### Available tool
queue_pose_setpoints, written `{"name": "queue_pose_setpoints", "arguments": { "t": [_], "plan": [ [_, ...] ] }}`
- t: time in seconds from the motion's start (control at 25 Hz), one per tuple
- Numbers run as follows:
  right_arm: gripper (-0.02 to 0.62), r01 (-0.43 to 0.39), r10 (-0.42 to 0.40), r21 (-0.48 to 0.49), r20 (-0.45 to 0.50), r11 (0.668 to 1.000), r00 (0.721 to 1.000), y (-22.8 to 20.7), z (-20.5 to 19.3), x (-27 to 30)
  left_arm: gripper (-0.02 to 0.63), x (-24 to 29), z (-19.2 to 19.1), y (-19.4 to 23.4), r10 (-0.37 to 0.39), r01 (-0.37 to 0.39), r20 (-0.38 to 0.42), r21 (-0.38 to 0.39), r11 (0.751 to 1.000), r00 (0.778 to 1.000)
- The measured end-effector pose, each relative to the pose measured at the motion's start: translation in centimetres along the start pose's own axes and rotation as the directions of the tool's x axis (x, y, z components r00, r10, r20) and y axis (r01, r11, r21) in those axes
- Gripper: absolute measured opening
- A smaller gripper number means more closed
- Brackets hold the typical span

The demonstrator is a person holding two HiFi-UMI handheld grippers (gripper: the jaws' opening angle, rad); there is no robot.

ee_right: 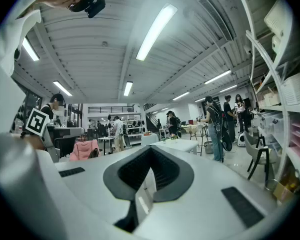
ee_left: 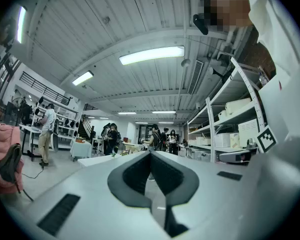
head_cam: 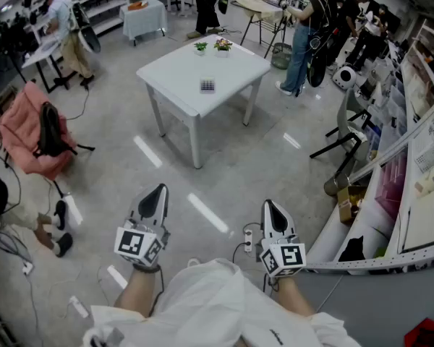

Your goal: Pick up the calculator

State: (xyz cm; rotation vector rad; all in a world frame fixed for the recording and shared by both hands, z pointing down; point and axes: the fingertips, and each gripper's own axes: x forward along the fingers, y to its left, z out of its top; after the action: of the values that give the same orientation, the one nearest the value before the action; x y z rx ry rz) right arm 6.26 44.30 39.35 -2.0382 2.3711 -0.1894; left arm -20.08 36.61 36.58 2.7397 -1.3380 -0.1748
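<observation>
Calculator (head_cam: 207,85) on table (head_cam: 172,72) | left hand-held gripper (head_cam: 158,190) closed | right hand-held gripper (head_cam: 268,206) closed

Open floor (head_cam: 224,165) runs clear from near to the far tabletop (head_cam: 170,74). A power strip (head_cam: 248,235) lies on the floor, near right. The tabletop is bare around the calculator (head_cam: 207,86). Two small plants (head_cam: 200,47) stand at its far edge. Shelving (head_cam: 419,157) walls off the right. A pink-draped chair (head_cam: 25,132) stands left, well apart.

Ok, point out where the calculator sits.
Head view, upper centre: the calculator lies on the white table, right of its middle, nearer the camera than the two small potted plants.
</observation>
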Motion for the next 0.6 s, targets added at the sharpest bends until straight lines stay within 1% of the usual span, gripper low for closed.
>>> {"name": "queue_pose_setpoints", "arguments": {
  "t": [0.36, 0.44, 0.52, 0.56, 0.6],
  "plan": [
    [0.017, -0.01, 0.01, -0.004, 0.011, 1.0, 1.0, 1.0, 0.3, 0.8, 0.012, -0.4, 0.2, 1.2, 0.009, -0.009, 0.008, -0.004, 1.0, 1.0],
    [0.017, -0.021, 0.021, 0.004, 0.012, 1.0, 1.0, 1.3, 0.2, 0.9, 0.014, -0.5, 0.0, 1.2, 0.002, -0.002, 0.0, -0.007, 1.0, 1.0],
    [0.017, -0.022, 0.022, 0.011, 0.014, 1.0, 1.0, 1.6, 0.0, 0.9, 0.016, -0.5, -0.4, 1.2, -0.019, 0.019, -0.013, -0.031, 0.999, 1.0],
    [0.017, -0.022, 0.021, 0.015, 0.021, 1.0, 1.0, 1.8, 0.1, 0.9, 0.061, -0.3, -0.7, 1.1, -0.037, 0.036, -0.02, -0.053, 0.998, 0.999],
    [0.017, -0.02, 0.02, 0.019, 0.028, 1.0, 0.999, 1.9, 0.2, 0.9, 0.237, -0.1, -0.9, 1.0, -0.055, 0.053, -0.028, -0.075, 0.996, 0.998]
  ]
}}
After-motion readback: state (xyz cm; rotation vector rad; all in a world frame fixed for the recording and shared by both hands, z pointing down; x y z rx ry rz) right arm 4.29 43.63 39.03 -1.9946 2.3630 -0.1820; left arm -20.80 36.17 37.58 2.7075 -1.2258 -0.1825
